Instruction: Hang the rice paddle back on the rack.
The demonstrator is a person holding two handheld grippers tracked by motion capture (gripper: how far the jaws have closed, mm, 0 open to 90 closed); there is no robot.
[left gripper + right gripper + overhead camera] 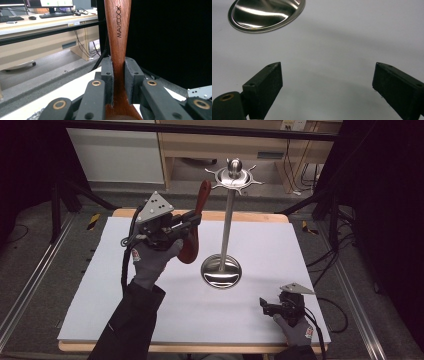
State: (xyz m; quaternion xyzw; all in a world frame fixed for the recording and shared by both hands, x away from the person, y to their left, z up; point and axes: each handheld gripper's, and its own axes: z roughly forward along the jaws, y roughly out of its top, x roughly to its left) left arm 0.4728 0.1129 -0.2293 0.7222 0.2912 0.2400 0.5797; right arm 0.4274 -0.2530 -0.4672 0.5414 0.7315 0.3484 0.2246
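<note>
A reddish-brown wooden spoon (194,231) with "MAXCOOK" on its handle (117,32) is held upright above the white table, left of the steel stand. My left gripper (192,220) is shut on its handle, with both pads (108,75) pressed against the wood. The steel utensil stand (227,220) has a round base (221,271), a thin pole and a hooked crown (235,176) at the top. My right gripper (265,307) rests low near the table's front right, open, with nothing between its fingers (264,87). The stand's base (265,15) lies ahead of it.
The white board (280,245) covers a wooden table whose front edge is close to both forearms. Black frame bars and cables flank the table. A desk with monitor and keyboard (55,15) stands beyond.
</note>
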